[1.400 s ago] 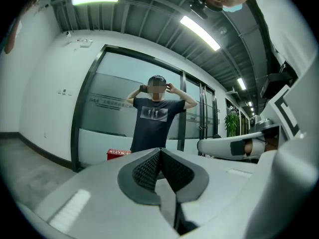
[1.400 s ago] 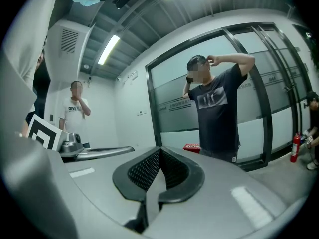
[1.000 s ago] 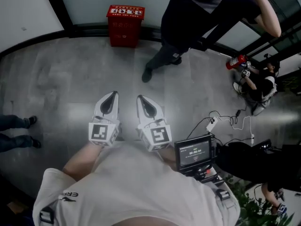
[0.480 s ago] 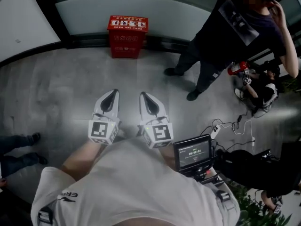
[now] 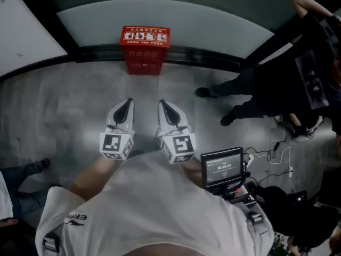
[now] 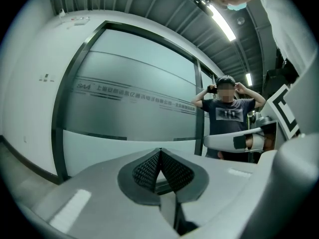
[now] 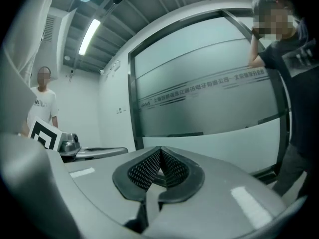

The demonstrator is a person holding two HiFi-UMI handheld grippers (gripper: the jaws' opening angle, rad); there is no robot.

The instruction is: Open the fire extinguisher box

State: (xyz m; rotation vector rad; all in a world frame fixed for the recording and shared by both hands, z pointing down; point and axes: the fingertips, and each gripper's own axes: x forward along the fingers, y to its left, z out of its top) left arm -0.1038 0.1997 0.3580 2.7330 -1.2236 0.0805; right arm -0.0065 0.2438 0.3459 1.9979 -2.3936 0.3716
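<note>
A red fire extinguisher box (image 5: pixel 144 49) stands on the floor against the frosted glass wall, lid closed, straight ahead in the head view. My left gripper (image 5: pixel 126 107) and right gripper (image 5: pixel 165 108) are held side by side at waist height, well short of the box, both pointing toward it. Both are shut with nothing between the pads. In the left gripper view the shut left gripper (image 6: pixel 159 153) faces the glass wall; the right gripper view shows the shut right gripper (image 7: pixel 159 156) the same way. The box is hidden in both gripper views.
A person in dark clothes (image 5: pixel 277 89) stands at the right near the glass wall. A monitor on a rig (image 5: pixel 222 167) sits at my right hip with cables (image 5: pixel 266 156) on the floor beyond. Another person's legs (image 5: pixel 24 172) are at the left edge.
The view has closed in on the box and swung a little. The person in dark clothes has walked from in front of the box to the right. Both grippers stay shut, side by side.
</note>
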